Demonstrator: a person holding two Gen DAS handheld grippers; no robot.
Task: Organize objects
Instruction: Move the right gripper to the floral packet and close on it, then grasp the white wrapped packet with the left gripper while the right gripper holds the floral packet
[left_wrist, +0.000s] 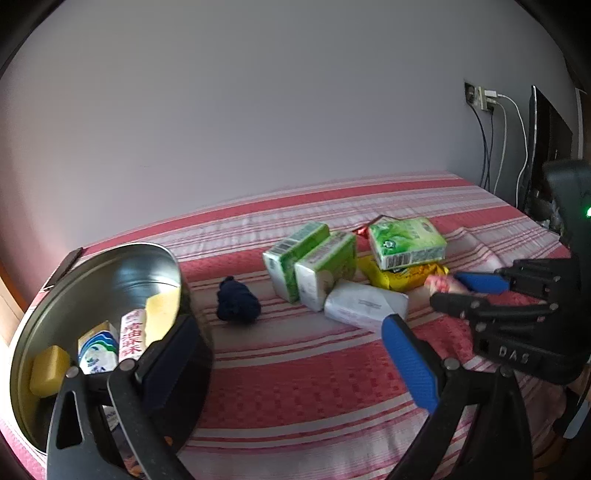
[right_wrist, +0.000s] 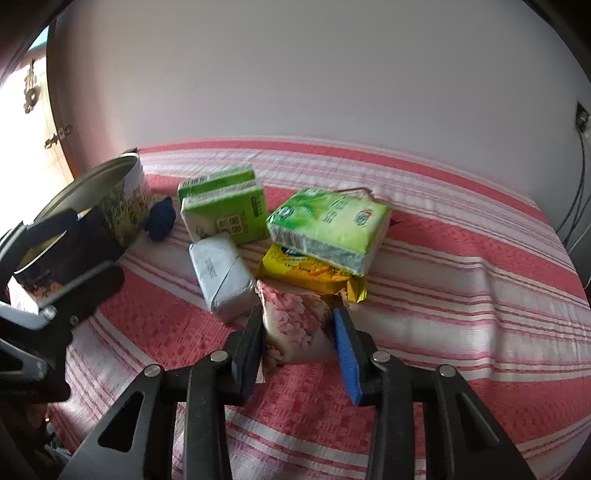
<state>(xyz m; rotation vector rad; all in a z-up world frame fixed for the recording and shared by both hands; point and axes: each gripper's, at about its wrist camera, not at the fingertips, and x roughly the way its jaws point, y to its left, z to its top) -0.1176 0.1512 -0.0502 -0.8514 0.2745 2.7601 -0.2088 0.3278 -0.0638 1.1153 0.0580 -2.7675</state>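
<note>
Right wrist view: right tool (right_wrist: 297, 325) pinches a soft pink packet (right_wrist: 295, 325); lifted carelessly, it may slip or snag the yellow bag (right_wrist: 295, 267).

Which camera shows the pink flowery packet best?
The right wrist view shows it best: the pink flowery packet sits close up, pinched between the right gripper pads, so its petal pattern is clear. The left wrist view shows only a small pink bit at the right gripper's tips, mostly hidden.
</note>
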